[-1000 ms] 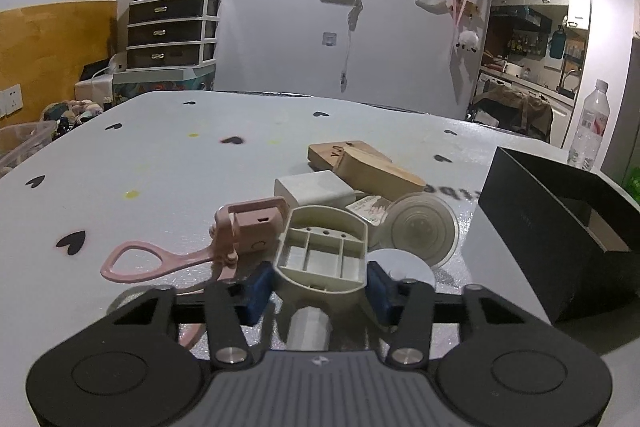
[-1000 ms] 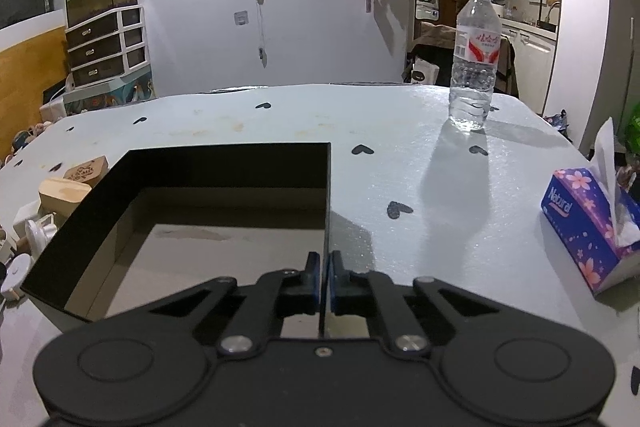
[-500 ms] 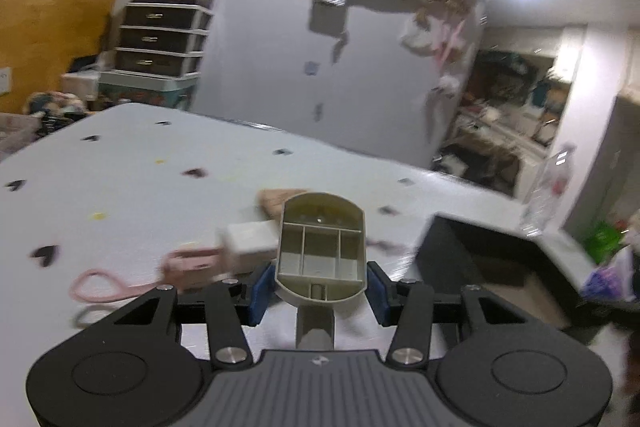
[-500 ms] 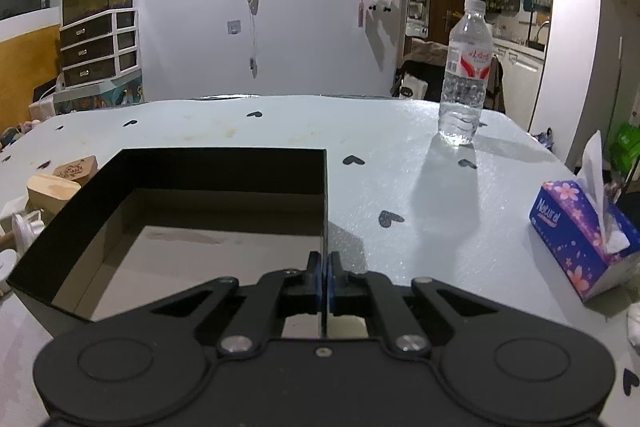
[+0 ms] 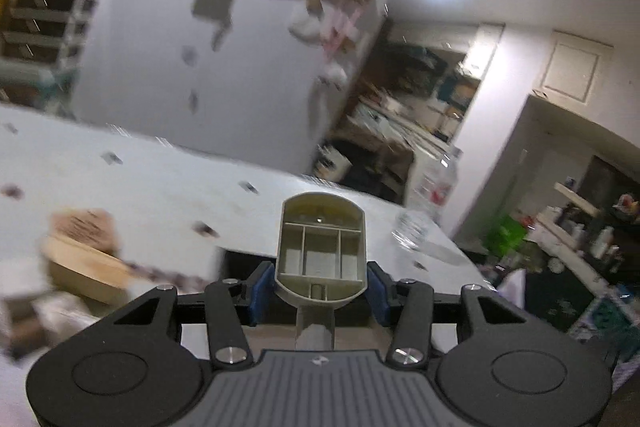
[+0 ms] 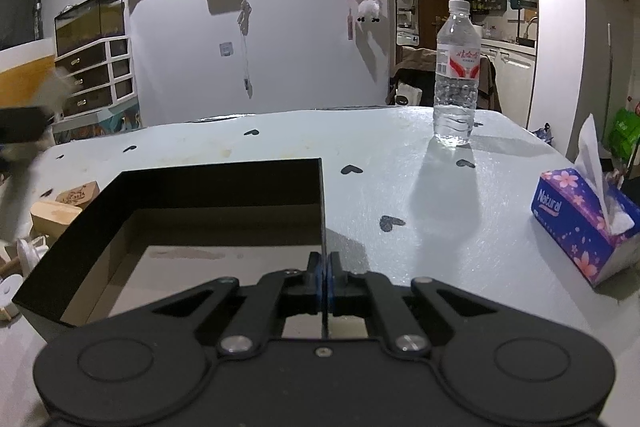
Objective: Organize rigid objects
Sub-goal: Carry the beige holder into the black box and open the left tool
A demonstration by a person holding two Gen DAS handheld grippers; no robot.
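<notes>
My left gripper (image 5: 320,285) is shut on a beige plastic part with ribbed compartments (image 5: 322,247) and holds it up in the air over the near edge of the black box (image 5: 248,261). My right gripper (image 6: 323,269) is shut on the right wall of the black open box (image 6: 224,183), pinching its thin edge. The box's inside looks empty. Wooden blocks (image 6: 60,205) and small white pieces (image 6: 24,255) lie left of the box. The left gripper shows as a blur at the left edge of the right wrist view (image 6: 20,131).
A water bottle (image 6: 457,75) stands at the far right of the white table (image 6: 400,155). A purple tissue box (image 6: 580,223) sits at the right edge. Wooden blocks (image 5: 80,255) appear blurred on the left in the left wrist view.
My left gripper has lifted the beige part off the pile and swung it up and to the right toward the black box. The right gripper stays clamped on the box wall.
</notes>
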